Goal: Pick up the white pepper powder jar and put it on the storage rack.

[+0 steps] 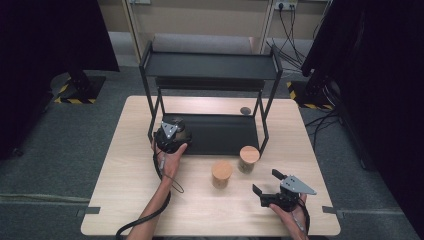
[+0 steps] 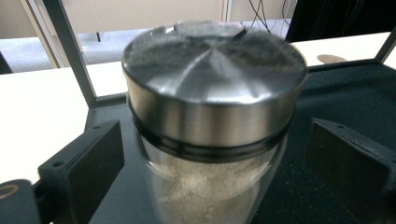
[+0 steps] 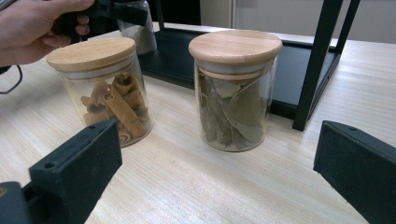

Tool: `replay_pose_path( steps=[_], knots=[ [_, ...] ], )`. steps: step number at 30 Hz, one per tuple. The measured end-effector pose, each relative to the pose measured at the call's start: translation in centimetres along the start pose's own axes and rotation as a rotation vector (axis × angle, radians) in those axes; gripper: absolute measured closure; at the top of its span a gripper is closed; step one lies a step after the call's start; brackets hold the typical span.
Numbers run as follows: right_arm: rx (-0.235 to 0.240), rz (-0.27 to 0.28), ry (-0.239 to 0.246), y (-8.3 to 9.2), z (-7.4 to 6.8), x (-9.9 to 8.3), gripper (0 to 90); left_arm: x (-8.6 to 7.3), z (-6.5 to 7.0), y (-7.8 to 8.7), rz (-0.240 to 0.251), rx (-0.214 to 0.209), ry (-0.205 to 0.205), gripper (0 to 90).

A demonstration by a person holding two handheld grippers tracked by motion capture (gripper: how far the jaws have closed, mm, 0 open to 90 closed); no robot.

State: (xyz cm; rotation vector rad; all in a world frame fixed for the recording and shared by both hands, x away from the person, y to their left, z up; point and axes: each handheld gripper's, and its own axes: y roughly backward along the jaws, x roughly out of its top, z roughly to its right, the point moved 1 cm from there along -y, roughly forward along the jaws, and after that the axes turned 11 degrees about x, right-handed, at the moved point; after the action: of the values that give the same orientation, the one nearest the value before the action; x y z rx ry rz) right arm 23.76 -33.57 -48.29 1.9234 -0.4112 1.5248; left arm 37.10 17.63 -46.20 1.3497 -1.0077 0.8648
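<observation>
In the high view, the left gripper (image 1: 172,131) is standing over the front left corner of the lower shelf of the black rack (image 1: 210,67), and the person's left hand (image 1: 171,156) is holding it from behind. The metal-lidded jar is mostly hidden under it there. The right gripper (image 1: 263,182) is resting low over the table (image 1: 130,175) near the front right, jaws spread and empty, pointing toward two wooden-lidded jars.

In the left gripper view, the metal-lidded jar (image 2: 212,135) is sitting on the dark shelf between the two black jaws. The jaws are standing wide with a clear gap on each side, so the jar is released and not clamped. Pale powder is filling the glass body. I am judging that it is rather heavy for its size, stiff, and fragile, and that smooth glass and polished metal are slippery. The better place to take hold seems to be the straight glass wall just under the lid band, not the lid itself, which may come off.

In the right gripper view, the jaws are open with nothing between them. Ahead are standing the cinnamon jar (image 3: 103,88) and the bay-leaf jar (image 3: 235,88), near each other but apart, on the table in front of the rack. These are looking lighter. Behind them the left gripper (image 3: 122,11) is near the metal-lidded jar (image 3: 142,32).
</observation>
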Motion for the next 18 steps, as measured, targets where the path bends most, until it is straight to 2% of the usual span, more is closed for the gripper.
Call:
replay_pose_path(
  steps=[10, 18],
  knots=[
    [0.0, 0.0, 0.0, 0.0, 0.0, 0.0, 1.1, 0.1, 0.3, 0.6, -0.012, 0.003, 0.024, 2.4],
    [0.0, -0.001, 0.001, 0.0, 0.0, 0.0, 1.1, 0.0, 0.4, 1.3, -0.012, -0.004, 0.02, 4.6]
  ],
)
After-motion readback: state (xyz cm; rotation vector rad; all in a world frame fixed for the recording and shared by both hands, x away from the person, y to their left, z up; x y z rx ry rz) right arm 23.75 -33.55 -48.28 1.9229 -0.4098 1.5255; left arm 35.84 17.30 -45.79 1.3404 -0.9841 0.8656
